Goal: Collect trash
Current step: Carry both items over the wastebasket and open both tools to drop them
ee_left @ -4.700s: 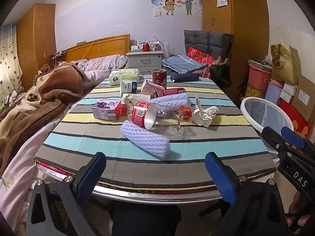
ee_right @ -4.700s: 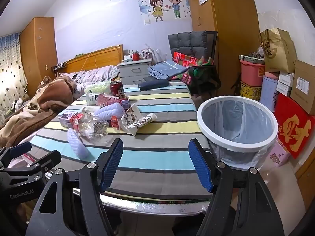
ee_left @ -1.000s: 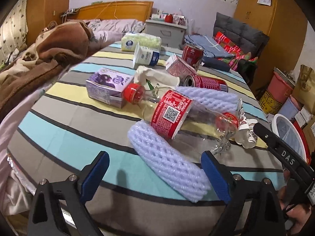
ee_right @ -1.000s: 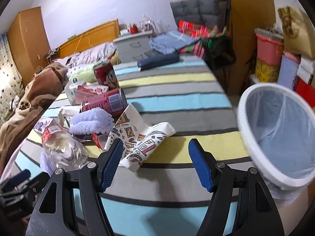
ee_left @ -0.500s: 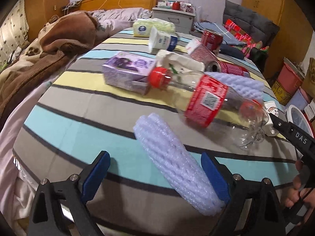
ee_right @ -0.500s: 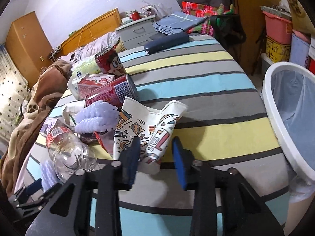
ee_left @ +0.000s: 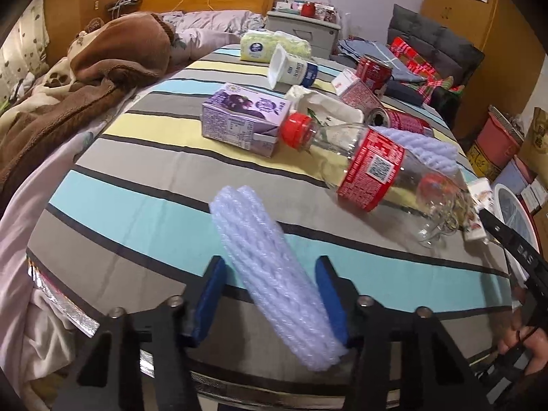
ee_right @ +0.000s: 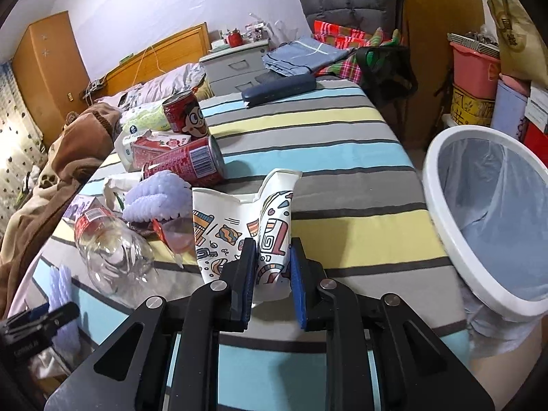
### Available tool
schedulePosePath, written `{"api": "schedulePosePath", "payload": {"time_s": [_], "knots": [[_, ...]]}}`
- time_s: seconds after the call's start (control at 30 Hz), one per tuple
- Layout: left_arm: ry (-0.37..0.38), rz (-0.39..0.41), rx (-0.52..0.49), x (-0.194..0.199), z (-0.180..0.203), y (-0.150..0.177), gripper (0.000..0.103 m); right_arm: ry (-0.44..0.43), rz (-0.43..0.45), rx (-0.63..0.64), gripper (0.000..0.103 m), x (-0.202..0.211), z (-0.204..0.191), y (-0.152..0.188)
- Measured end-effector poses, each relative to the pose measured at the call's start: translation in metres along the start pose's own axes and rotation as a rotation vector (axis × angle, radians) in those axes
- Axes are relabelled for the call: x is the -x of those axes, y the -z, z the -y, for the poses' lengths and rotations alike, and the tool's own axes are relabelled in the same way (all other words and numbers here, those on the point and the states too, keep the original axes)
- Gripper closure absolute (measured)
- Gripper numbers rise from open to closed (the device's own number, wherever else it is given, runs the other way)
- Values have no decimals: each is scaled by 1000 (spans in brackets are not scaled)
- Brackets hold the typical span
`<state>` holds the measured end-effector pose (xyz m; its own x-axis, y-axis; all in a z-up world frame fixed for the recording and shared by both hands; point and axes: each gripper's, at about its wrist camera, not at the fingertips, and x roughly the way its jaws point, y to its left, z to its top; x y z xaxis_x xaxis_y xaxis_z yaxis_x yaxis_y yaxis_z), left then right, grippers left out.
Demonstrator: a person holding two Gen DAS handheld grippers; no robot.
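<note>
Tongs (ee_right: pixel 272 267) closing on (crumpled, doodle-printed) cup (ee_right: pixel 274 226)

Both wrist views look down, close, sharing the striped table (ee_left: pixel 144 185).

Two foam nets (ee_left: pixel 277 274), two red cans (ee_right: pixel 186 113), one plastic bottle (ee_left: pixel 370 167)

soft foam, clear plastic, printed paper on striped cloth

the foam net sleeve (ee_left: pixel 274 257) looks pale, ribbed and spongy; the bottle (ee_left: pixel 373 167) is clear glossy plastic with a shiny red label; the flattened paper cup (ee_right: pixel 239 226) is matt printed paper; the cans (ee_right: pixel 191 164) are glossy metal; the tablecloth (ee_left: pixel 137 205) is smooth matt woven cloth; the bin (ee_right: pixel 445 226) rim is smooth white plastic, lined with thin film
</note>
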<state>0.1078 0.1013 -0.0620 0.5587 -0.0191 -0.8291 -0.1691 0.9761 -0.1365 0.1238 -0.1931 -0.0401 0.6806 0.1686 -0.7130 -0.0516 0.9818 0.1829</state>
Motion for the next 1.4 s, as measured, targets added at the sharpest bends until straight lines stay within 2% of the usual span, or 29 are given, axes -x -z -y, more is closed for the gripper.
{"api": "schedulePosePath", "payload": {"time_s": [0.03, 0.2, 0.4, 0.77, 1.1, 1.4], "knots": [[0, 3, 2, 0, 0, 0, 60, 1, 4, 0, 83, 1, 1, 0], [-12, 19, -35, -5, 9, -4, 75, -2, 13, 2, 83, 5, 4, 3], [45, 47, -52, 2, 21, -3, 77, -19, 43, -6, 83, 14, 8, 5], [125, 144, -136, 46, 60, -15, 77, -8, 114, -30, 83, 36, 15, 3], [248, 183, -264, 62, 133, -33, 77, 52, 200, -53, 83, 63, 38, -9], [391, 176, -396, 59, 226, -41, 77, 164, 247, -107, 83, 82, 87, -20]]}}
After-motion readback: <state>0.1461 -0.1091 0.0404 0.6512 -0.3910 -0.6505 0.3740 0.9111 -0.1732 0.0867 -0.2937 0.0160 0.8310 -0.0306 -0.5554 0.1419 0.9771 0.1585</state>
